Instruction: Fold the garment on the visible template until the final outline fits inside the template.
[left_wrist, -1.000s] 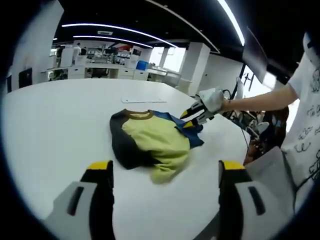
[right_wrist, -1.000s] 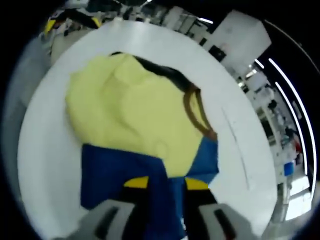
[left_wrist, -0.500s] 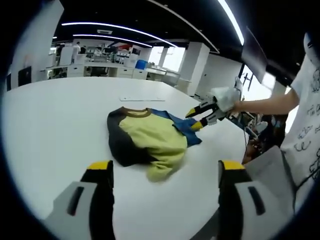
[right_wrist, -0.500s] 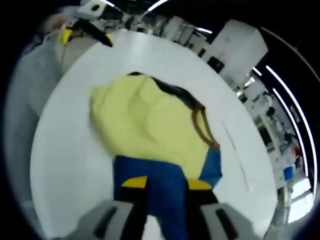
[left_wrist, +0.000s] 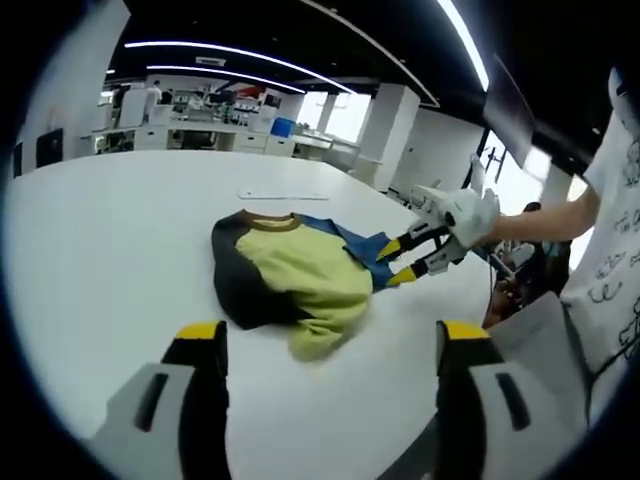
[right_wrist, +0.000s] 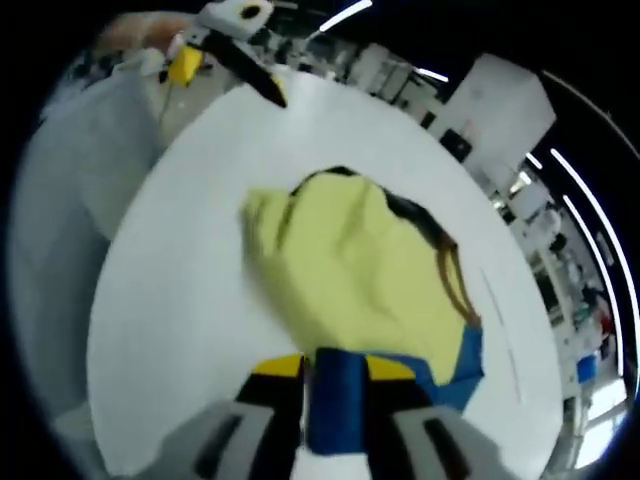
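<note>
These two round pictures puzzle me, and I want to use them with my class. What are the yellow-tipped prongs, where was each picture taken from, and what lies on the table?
A person holds a hand tool with two jaws in each hand, and a camera rides on each tool, looking forward along its jaws. In the left gripper view, the left gripper hangs open above the white table, holding nothing. On the table lies a crumpled garment, yellow with dark and blue sleeves and a brown collar. From the right comes the person's gloved hand with the right gripper. In the right gripper view, that gripper is shut on the blue sleeve, seen close up. The left gripper appears near the top, across the table.
</note>
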